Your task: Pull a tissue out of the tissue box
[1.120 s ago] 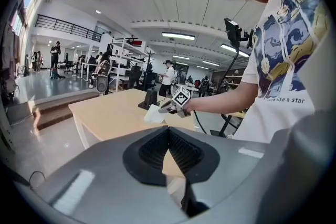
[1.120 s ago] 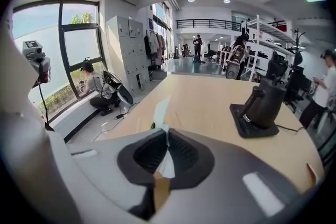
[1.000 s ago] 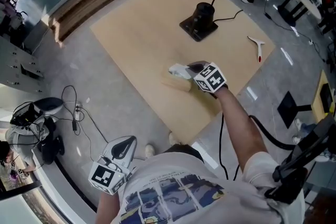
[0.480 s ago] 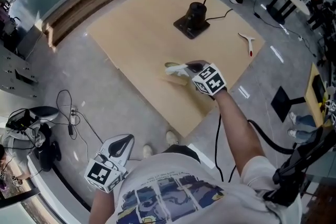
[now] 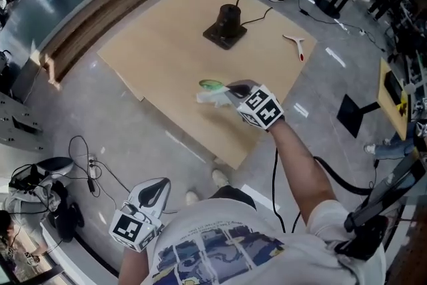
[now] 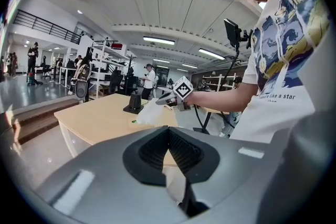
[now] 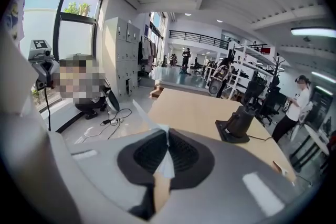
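The right gripper (image 5: 231, 89) has its jaws pinched tight on the tissue (image 5: 210, 97) and holds it up above the near part of the table (image 5: 160, 43), so this reads as the draw itself, late in the pull. The sheet trails away from the jaws toward a small green patch (image 5: 212, 84) on the tabletop. That patch may mark the tissue box, but the box does not stand out from the tan surface in any view. The left gripper (image 5: 156, 186) hangs low by the person's side, off the table, jaws together with nothing between them. The next move probably calls for lifting up and away until the tail of the sheet comes free. The grip should hold, and the box may need watching in case it rides up. The right gripper view shows the thin white sheet clamped between the pads, which the head view cannot show. The left gripper view gives the side-on look, with the tissue draping from the raised gripper down toward the table. Only the head view shows the black stand (image 5: 223, 23) well beyond.
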